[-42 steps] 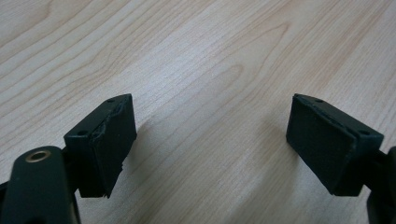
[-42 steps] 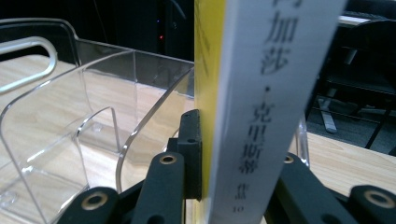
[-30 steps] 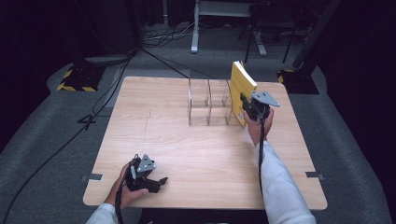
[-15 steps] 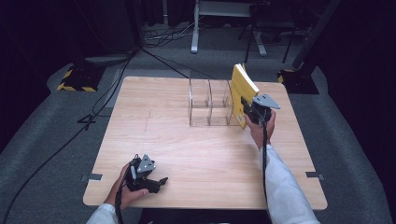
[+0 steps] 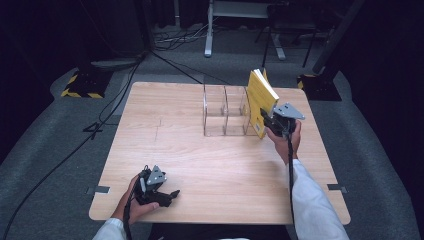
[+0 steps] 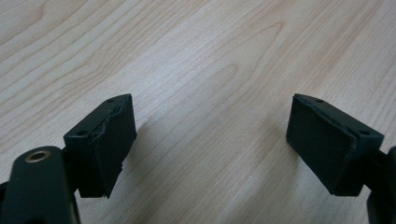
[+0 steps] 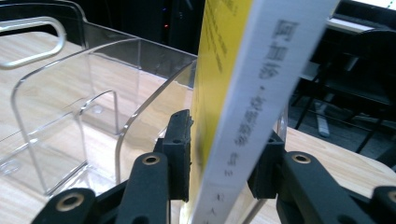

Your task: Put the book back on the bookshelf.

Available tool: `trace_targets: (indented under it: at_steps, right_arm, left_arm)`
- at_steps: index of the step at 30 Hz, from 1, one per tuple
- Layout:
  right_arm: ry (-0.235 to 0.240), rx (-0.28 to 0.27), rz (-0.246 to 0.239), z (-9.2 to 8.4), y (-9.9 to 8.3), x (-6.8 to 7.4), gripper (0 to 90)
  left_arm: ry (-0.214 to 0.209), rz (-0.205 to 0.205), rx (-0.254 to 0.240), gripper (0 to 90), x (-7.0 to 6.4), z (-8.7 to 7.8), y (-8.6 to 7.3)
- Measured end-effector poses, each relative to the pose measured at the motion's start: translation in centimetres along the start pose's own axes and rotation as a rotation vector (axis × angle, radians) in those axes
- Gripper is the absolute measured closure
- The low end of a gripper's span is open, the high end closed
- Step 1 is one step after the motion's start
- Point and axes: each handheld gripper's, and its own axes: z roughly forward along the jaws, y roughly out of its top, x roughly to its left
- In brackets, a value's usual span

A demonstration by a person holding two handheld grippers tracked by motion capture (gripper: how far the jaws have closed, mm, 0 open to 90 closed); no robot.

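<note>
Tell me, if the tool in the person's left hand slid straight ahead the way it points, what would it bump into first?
Probably nothing: the left tool, jaws open, lies on the pale wooden table pointing along its near edge, and bare wood lies ahead as far as shown.

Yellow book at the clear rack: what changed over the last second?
The right gripper has just been opening its jaws around the yellow book, which leans in the clear rack's right end. The left gripper stayed open, low over the table.

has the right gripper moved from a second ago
Yes, slightly: the right gripper has drawn back toward the table's near edge, away from the clear organizer, jaws just opening around the yellow book.
</note>
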Motion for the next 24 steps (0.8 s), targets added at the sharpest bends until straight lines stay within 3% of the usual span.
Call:
trace_targets:
  at_steps: [8,24]
  right_arm:
    - [0.075,0.028,-0.031,-1.6,0.2,-1.0,63.8]
    - [0.093,0.039,-0.055,-3.5,0.4,-1.8,56.9]
  left_arm:
    - [0.001,0.001,0.0,16.5,0.0,0.0,0.0]
    - [0.001,0.001,0.0,16.5,0.0,0.0,0.0]
